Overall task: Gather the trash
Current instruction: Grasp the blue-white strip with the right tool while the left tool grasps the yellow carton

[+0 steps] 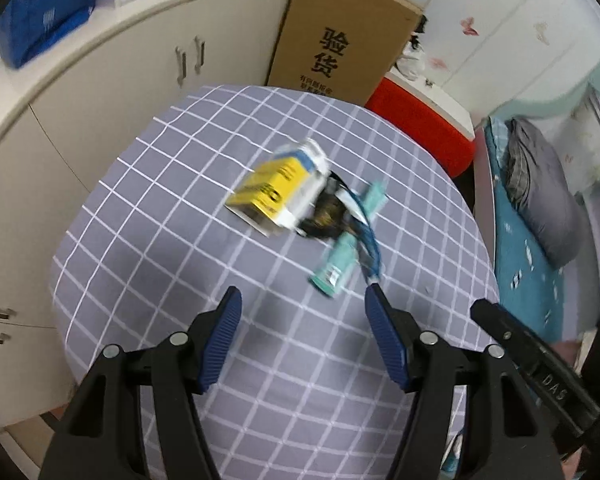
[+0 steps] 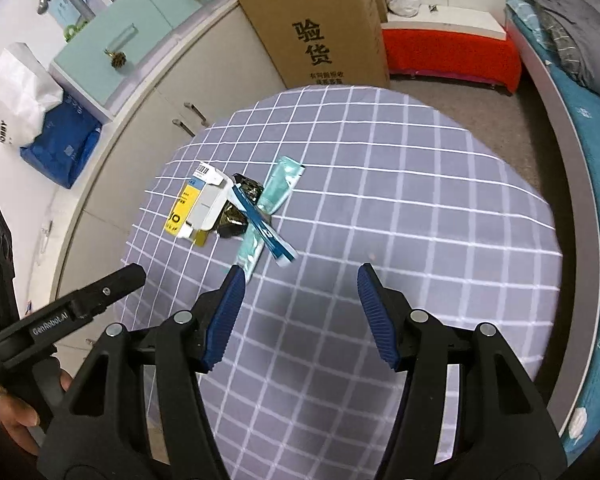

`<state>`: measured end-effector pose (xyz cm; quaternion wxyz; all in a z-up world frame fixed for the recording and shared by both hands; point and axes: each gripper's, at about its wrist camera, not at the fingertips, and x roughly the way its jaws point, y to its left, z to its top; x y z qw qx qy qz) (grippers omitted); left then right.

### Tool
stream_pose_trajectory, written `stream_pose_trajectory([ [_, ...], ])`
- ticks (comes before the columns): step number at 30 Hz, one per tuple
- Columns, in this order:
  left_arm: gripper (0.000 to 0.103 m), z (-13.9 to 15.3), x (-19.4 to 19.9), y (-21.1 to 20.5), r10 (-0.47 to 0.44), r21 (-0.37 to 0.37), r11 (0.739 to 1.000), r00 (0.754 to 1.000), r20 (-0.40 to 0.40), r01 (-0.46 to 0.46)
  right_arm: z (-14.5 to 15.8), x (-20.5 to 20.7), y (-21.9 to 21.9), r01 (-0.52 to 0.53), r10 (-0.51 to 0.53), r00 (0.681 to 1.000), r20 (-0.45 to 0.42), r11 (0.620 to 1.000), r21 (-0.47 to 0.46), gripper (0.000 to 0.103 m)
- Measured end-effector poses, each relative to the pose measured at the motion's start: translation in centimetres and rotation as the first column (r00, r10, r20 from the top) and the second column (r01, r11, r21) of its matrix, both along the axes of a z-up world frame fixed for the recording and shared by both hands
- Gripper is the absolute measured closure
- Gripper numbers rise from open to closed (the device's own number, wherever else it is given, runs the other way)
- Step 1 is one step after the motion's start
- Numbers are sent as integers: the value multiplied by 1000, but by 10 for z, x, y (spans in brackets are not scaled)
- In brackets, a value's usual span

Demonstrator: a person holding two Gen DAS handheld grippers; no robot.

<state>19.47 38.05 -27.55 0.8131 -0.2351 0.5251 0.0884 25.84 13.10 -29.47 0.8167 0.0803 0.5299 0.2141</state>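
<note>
I see my left gripper [image 1: 304, 300] and right gripper [image 2: 300, 278] with jaws wide and empty above the grey checked-cloth bench [image 2: 400, 200]; the trash pile, yellow-white cardboard box [image 2: 198, 210], teal sachets [image 2: 278, 186], lies just ahead of both.

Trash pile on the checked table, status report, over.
Left gripper open, empty. Right gripper open, empty. Trash untouched on checked tablecloth: yellow-and-white carton, teal sachet, blue strip, dark wrapper underneath. Nothing blocking.
</note>
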Motion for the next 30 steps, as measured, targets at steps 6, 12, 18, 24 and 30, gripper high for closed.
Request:
stream_pose_trajectory([
  [6, 40, -28, 35, 31, 25, -91, 996, 1000, 13, -24, -25, 27, 37, -22, 21, 999, -26, 999, -37, 45],
  [12, 40, -54, 66, 38, 7, -124, 992, 1000, -8, -8, -46, 44, 61, -58, 55, 997, -48, 996, -65, 45],
  [18, 41, -70, 81, 44, 10, -185, 983, 1000, 11, -8, -58, 53, 80, -98, 94, 994, -49, 991, -90, 46],
  [24, 83, -73, 87, 44, 19, -190, 982, 999, 37, -11, -69, 59, 90, -143, 137, 988, -75, 985, -95, 78],
  [30, 99, -36, 76, 20, -37, -36, 998, 994, 99, 41, -62, 55, 81, -147, 144, 985, -95, 989, -25, 91],
])
